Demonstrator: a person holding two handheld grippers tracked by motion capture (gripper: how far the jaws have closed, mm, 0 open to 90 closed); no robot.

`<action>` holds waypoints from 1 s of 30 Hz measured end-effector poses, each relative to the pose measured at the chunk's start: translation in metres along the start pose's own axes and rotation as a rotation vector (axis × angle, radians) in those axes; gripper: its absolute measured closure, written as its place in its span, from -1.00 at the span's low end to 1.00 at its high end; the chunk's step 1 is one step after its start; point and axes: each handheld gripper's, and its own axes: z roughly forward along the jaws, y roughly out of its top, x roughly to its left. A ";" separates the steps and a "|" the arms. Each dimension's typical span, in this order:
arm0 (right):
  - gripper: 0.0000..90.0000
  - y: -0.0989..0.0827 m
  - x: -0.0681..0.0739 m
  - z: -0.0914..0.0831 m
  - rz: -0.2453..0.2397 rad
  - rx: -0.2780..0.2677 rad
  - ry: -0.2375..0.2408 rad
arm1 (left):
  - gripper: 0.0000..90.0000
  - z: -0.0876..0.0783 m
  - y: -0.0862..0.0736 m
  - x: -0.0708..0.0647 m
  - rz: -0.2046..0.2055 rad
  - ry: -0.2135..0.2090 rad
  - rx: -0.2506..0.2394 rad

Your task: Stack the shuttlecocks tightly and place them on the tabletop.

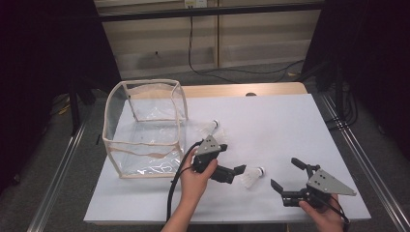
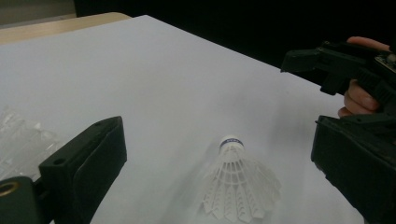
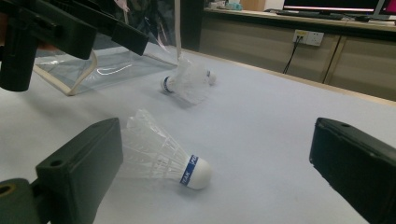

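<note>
A white shuttlecock [image 1: 252, 177] lies on its side on the white table [image 1: 270, 125], low and just right of centre in the high view, its cork tip pointing to the upper right of the frame. It sits between the two grippers. The left gripper [image 1: 237, 170] is just to its left, its jaws spread apart and empty, the nearer jaw tip almost at the feathers but not touching them. In the left gripper view the shuttlecock [image 2: 236, 184] rests low in the middle of the frame, inside the gap between the two black jaws, cork away from the camera. The right gripper [image 1: 287, 175] is near the shuttlecock's lower right in the high view, jaws also wide open and holding nothing. In the right gripper view the shuttlecock [image 3: 163, 156] lies at lower left, its feathers just beside the left jaw, cork toward the frame's centre.

Farther out, a second shuttlecock [image 1: 212, 127] lies above the left gripper in the high view, just beside a clear plastic bag [image 1: 145, 128] with beige trim that stands open on the left part of the table.
</note>
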 end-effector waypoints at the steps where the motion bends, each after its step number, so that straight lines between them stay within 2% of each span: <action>1: -0.95 0.000 0.000 0.000 0.000 0.003 0.000 | -0.92 -0.001 -0.001 -0.001 0.007 -0.009 0.002; 8: -0.95 0.000 0.000 0.001 0.001 0.001 0.000 | -0.93 -0.014 -0.010 -0.002 0.011 -0.022 -0.011; 10: -0.95 0.001 0.000 0.001 0.002 0.001 -0.001 | -0.93 -0.017 -0.012 -0.003 0.000 -0.030 -0.029; 13: -0.95 0.001 0.000 0.001 0.003 0.003 0.000 | -0.93 -0.022 -0.014 -0.004 0.010 -0.044 -0.028; 18: -0.95 0.001 0.001 0.001 -0.005 0.011 0.002 | -0.93 -0.031 -0.018 -0.004 0.007 -0.064 -0.056; 26: -0.96 0.001 0.001 0.002 -0.004 0.013 0.004 | -0.93 -0.046 -0.027 -0.001 0.021 -0.086 -0.080; 30: -0.95 0.001 0.001 0.002 -0.007 0.017 0.004 | -0.94 -0.051 -0.030 0.001 0.010 -0.088 -0.086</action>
